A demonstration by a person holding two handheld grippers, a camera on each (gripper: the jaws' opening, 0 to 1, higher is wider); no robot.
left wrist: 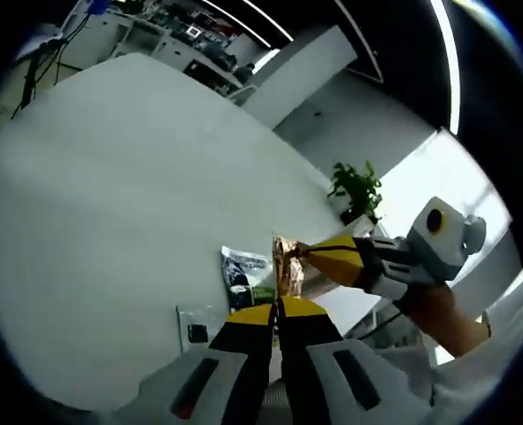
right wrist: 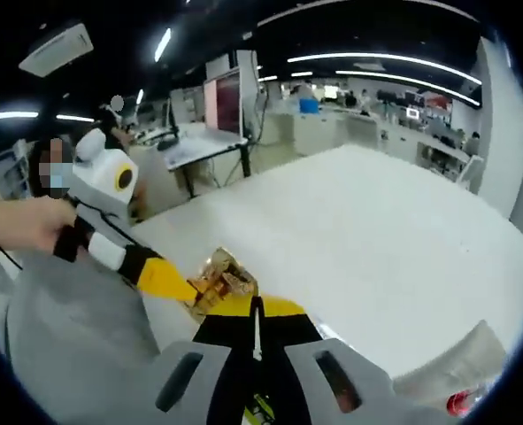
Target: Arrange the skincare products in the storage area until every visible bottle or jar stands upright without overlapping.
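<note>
Pinched between closed yellow-tipped jaws of the left gripper [left wrist: 279, 312] at lower centre of the left gripper view: a crinkled gold foil packet [left wrist: 288, 264], gripped at its upper right as well by the right gripper [left wrist: 319, 251], jaws closed on the same packet, coming in from the right with a hand [left wrist: 440, 310] behind it. Seen again in the right gripper view at lower centre, gold packet [right wrist: 220, 280] just ahead of the right gripper [right wrist: 256, 312] and met from the left by the left gripper [right wrist: 190, 292], held by a hand [right wrist: 24, 221] at left edge.

Just left of the packet in the left gripper view, a dark printed sachet [left wrist: 245, 274] and a small clear packet [left wrist: 196, 328] lying flat on the white table [left wrist: 128, 195]; print too small to read. Wide bare tabletop toward upper left, far edge running diagonally, potted plant [left wrist: 357, 190] beyond it.

Right gripper view: open white table [right wrist: 367, 230] to the right, a clear plastic bag [right wrist: 451, 372] with something red at lower right, desks and monitors beyond.
</note>
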